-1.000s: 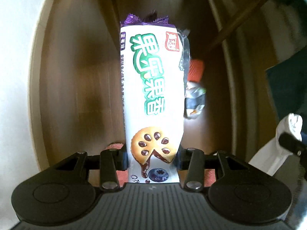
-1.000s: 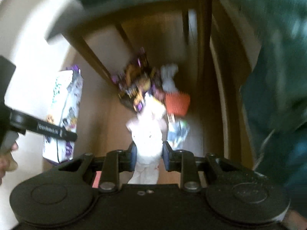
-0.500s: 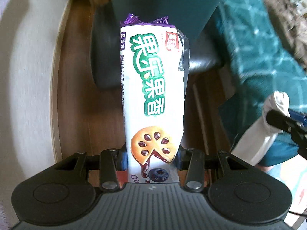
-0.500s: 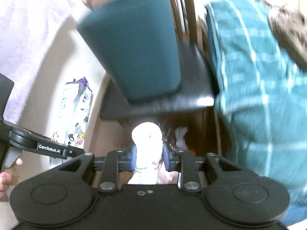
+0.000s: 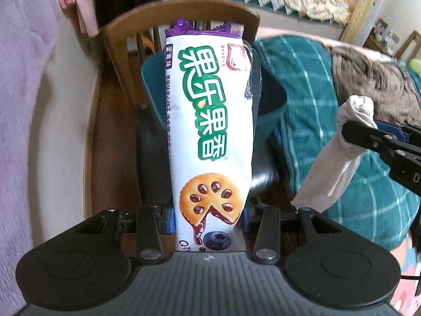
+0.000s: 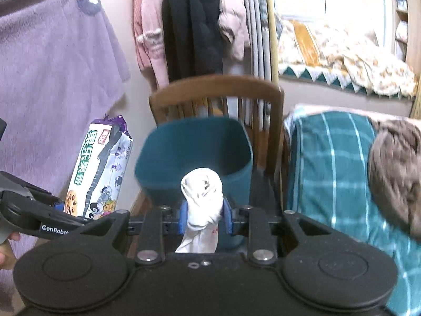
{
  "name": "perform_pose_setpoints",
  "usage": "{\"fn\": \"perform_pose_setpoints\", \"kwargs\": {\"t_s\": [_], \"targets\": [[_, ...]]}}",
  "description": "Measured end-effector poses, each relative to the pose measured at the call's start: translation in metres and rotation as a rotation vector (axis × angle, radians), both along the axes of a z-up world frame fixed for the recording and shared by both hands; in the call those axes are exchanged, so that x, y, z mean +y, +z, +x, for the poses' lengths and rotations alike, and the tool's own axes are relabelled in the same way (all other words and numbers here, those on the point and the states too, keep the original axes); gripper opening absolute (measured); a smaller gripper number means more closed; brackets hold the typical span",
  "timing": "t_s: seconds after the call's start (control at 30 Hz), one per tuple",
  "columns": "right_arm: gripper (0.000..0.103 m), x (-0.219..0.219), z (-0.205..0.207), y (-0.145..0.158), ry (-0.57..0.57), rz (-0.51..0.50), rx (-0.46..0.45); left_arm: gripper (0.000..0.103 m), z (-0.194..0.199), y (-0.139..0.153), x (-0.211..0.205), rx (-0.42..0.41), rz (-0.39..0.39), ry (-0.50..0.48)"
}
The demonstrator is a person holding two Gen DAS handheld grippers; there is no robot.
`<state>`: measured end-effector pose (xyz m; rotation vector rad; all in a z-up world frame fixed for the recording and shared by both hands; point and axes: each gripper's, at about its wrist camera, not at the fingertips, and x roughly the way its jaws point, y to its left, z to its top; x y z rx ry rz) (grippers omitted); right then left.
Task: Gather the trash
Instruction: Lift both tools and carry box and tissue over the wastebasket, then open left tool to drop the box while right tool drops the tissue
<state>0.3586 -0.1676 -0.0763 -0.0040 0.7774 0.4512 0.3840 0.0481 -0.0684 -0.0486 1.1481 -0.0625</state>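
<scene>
Between the left gripper (image 5: 206, 222) fingers: a white biscuit packet (image 5: 210, 137) with green lettering and a purple crimped end, clamped near its bottom edge by the blue pads. It stands up along the finger line, purple end farthest from the fingers. Beyond its far end: teal bin (image 5: 155, 92) on a dark seat, wooden chair (image 5: 181, 8) back behind it.

Right gripper (image 6: 205, 217): fingers narrow, blue pads pinching a twisted wad of white tissue (image 6: 202, 192). Wad bulges just past the fingertips, loose tail trails back toward the gripper body. Straight ahead of the fingertips is the bin's open mouth, chair back past it. Tissue not in the bin, no contact with the rim visible.

Right of both finger pairs: teal checked blanket (image 6: 329, 163) with a brown throw (image 6: 394, 168) on it. Left of the fingers: pale wall, purple garment (image 6: 52, 65) hanging. Edges of both views motion-blurred.
</scene>
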Motion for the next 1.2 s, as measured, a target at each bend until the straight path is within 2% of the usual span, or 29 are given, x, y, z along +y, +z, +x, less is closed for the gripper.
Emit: {"fn": "perform_pose_setpoints", "kwargs": {"t_s": [0.1,0.3,0.37,0.47,0.67,0.8,0.9,1.2], "targets": [[0.026,0.010,0.020,0.018,0.014,-0.001,-0.034,0.043,0.019,0.013,-0.001,-0.036,0.013,0.006],[0.026,0.030,0.056,0.036,0.026,-0.011,-0.098,0.043,0.060,0.026,0.007,-0.082,0.042,0.013],[0.026,0.035,0.067,0.040,0.015,-0.012,-0.121,0.043,0.075,0.026,0.009,-0.088,0.048,0.010],[0.026,0.039,0.090,0.038,-0.001,-0.007,-0.137,0.043,0.104,0.004,-0.007,-0.077,0.065,0.004],[0.026,0.049,0.121,0.009,-0.031,-0.059,-0.120,0.043,0.137,-0.030,-0.017,-0.008,0.100,0.006],[0.026,0.051,0.133,-0.019,-0.050,-0.090,-0.068,0.043,0.148,-0.056,-0.020,0.041,0.120,0.000],[0.026,0.054,0.138,-0.038,-0.061,-0.126,-0.027,0.043,0.150,-0.075,-0.025,0.057,0.152,-0.019],[0.028,0.062,0.141,-0.079,-0.058,-0.177,0.073,0.044,0.163,-0.117,-0.038,0.133,0.173,-0.057]]}}
